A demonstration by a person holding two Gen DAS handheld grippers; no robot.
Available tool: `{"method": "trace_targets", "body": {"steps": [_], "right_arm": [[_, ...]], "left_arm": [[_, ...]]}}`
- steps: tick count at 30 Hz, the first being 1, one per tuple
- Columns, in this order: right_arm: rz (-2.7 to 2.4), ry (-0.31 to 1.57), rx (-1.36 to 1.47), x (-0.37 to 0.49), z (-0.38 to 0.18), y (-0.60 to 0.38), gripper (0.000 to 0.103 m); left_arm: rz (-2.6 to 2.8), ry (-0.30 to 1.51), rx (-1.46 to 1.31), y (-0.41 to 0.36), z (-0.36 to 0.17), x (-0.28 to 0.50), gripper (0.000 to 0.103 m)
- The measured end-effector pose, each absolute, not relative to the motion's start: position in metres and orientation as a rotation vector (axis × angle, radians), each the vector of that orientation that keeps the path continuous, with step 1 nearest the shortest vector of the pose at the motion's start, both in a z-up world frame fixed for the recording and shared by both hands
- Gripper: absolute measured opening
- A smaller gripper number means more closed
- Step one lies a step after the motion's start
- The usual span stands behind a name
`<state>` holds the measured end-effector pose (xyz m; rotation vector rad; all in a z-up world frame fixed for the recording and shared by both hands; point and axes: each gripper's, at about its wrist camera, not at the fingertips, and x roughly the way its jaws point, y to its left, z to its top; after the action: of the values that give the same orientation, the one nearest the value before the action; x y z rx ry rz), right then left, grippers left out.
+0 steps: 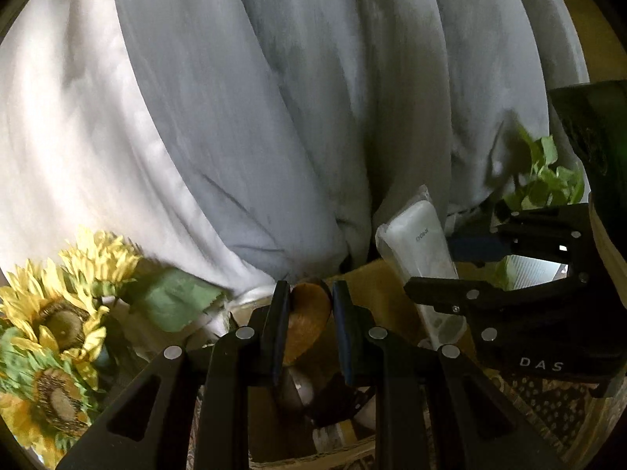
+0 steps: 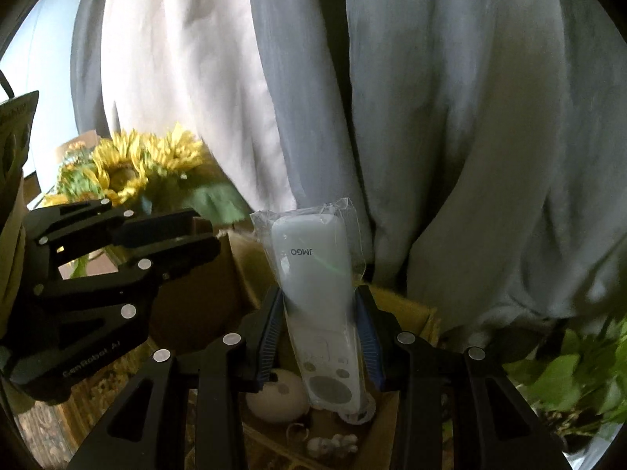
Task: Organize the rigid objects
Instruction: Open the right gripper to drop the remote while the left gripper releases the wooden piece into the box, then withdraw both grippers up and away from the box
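My right gripper [image 2: 319,309] is shut on a white remote [image 2: 317,293] sealed in a clear plastic bag, held upright above an open cardboard box [image 2: 411,313]. My left gripper [image 1: 311,297] is shut on a brown wooden oval object [image 1: 307,321], also above the box. In the left wrist view the remote [image 1: 419,243] and the right gripper [image 1: 439,290] show at the right. In the right wrist view the left gripper [image 2: 192,235] shows at the left. A pale egg-shaped object [image 2: 278,393] and small white trinkets [image 2: 333,444] lie in the box below.
Grey and white curtains [image 2: 392,98] hang close behind. Artificial sunflowers [image 1: 51,325] stand at the left, a leafy green plant [image 2: 580,372] at the right. A patterned cloth [image 1: 548,411] covers the surface around the box.
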<state>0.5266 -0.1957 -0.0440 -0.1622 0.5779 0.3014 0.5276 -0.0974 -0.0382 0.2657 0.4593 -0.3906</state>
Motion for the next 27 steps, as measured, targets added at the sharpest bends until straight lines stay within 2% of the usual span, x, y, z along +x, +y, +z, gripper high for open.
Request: {"method": "trace_targets", "body": {"steps": [2, 4, 5, 6, 9, 18, 21, 27], "right_arm": [[0.305, 0.597, -0.158, 0.531, -0.052, -0.195, 0.039], [0.306, 0.614, -0.158, 0.533, -0.058, -0.196, 0.039], [0.306, 0.625, -0.158, 0.535, -0.061, -0.196, 0.039], [0.307, 0.634, -0.156, 0.536, -0.063, -0.196, 0.041], [0.281, 0.636, -0.152, 0.536, -0.066, -0.197, 0.052], [0.19, 0.57, -0.12, 0.505, -0.044, -0.201, 0.06], [0.158, 0.555, -0.102, 0.486, -0.035, -0.201, 0.065], [0.104, 0.506, -0.088, 0.436, -0.012, -0.206, 0.075]], "left_arm": [[-0.391, 0.479, 0.27, -0.099, -0.044, 0.531, 0.024], [-0.385, 0.492, 0.279, -0.1, -0.048, 0.533, 0.036], [-0.382, 0.492, 0.281, -0.1, -0.049, 0.533, 0.048], [-0.375, 0.491, 0.281, -0.098, -0.049, 0.532, 0.054], [-0.356, 0.488, 0.277, -0.096, -0.047, 0.528, 0.055], [-0.254, 0.446, 0.226, -0.08, -0.023, 0.485, 0.072], [-0.212, 0.43, 0.193, -0.071, -0.012, 0.463, 0.082], [-0.152, 0.376, 0.149, -0.055, 0.01, 0.413, 0.091]]}}
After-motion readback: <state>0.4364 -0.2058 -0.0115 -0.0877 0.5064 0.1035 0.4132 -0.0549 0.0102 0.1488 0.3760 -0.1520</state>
